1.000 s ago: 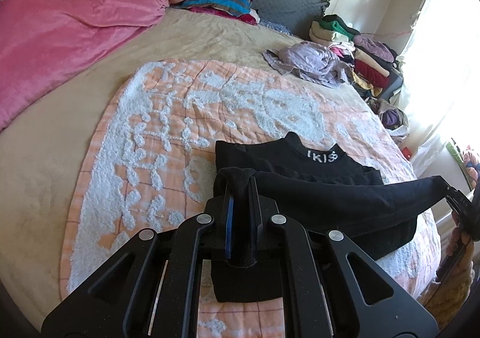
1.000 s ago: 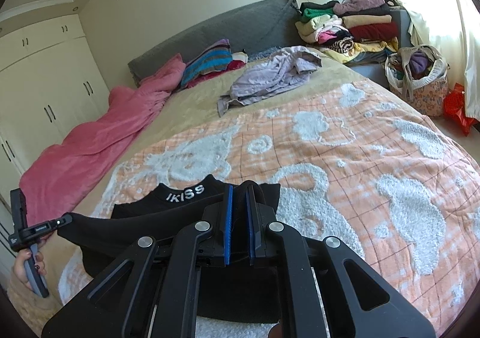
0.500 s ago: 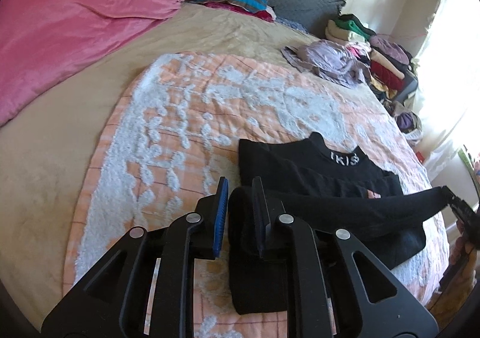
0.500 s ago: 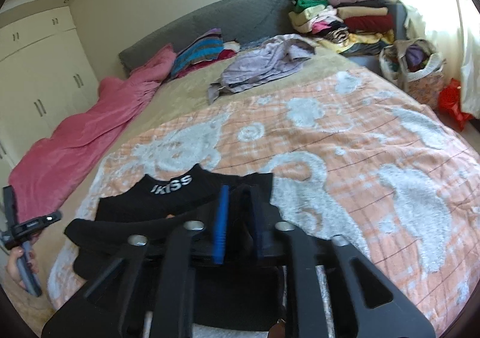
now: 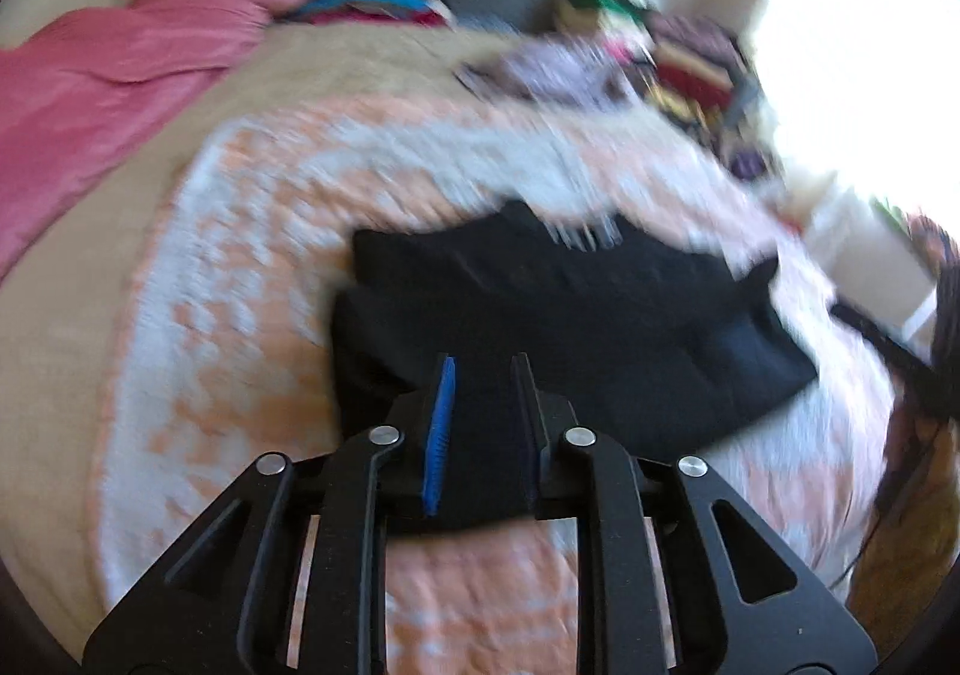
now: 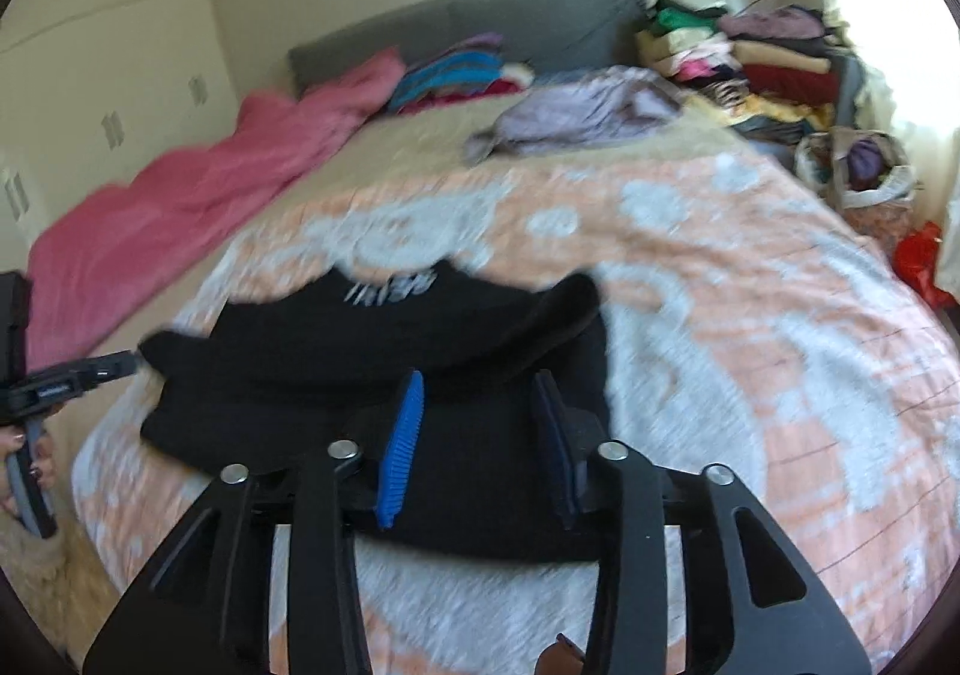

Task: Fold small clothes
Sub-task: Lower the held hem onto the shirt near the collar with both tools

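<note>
A black garment (image 5: 570,309) with white lettering at its collar lies folded on the orange and white blanket (image 5: 240,267); it also shows in the right wrist view (image 6: 384,369). My left gripper (image 5: 483,369) is open and empty, just above the garment's near left edge. My right gripper (image 6: 480,387) is open and empty above the garment's near right edge. The left gripper also shows at the left edge of the right wrist view (image 6: 78,375). Both views are blurred by motion.
A pink duvet (image 5: 102,75) lies along the left of the bed. A crumpled lilac garment (image 6: 588,111) lies near the grey headboard (image 6: 480,21). Stacked clothes (image 6: 750,57) and a bag (image 6: 864,177) stand at the right side of the bed.
Both grippers have opened and let go of the black garment's folded edge, which now lies flat on the garment. Both grippers have pulled back towards the near side.
</note>
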Motion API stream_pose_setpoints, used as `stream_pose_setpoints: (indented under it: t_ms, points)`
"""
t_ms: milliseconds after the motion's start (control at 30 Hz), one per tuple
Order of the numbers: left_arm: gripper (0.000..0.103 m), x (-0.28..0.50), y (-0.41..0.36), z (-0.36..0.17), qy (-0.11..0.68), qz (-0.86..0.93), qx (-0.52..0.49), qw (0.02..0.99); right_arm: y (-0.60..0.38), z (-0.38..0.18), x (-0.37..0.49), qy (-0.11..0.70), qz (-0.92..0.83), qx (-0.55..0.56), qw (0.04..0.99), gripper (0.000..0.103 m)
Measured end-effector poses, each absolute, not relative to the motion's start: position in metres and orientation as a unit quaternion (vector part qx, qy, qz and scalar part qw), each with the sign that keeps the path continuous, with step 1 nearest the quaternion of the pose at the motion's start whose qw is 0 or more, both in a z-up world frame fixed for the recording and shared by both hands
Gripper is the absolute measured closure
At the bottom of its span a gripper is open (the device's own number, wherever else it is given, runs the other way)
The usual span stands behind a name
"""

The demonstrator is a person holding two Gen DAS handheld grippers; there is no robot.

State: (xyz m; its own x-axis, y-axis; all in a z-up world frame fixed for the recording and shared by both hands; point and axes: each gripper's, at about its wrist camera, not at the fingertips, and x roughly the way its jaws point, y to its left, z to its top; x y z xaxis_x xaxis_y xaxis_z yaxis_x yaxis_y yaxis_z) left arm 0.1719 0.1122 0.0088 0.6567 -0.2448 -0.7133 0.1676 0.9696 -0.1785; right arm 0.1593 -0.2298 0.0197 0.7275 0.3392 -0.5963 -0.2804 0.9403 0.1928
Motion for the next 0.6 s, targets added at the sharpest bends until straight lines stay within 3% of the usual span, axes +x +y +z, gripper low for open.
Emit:
stream_pose_setpoints:
  t_ms: [167,600]
  points:
    - [0.091,0.179,0.089,-0.035,0.441,-0.098,-0.006,0.892,-0.196,-0.008,0.166,0.367,0.182,-0.002,0.912,0.070]
    - [0.090,0.211,0.088,-0.047,0.434,-0.069,0.008,0.898,-0.165,-0.041,0.220,0.410,0.160,-0.029,0.897,0.072]
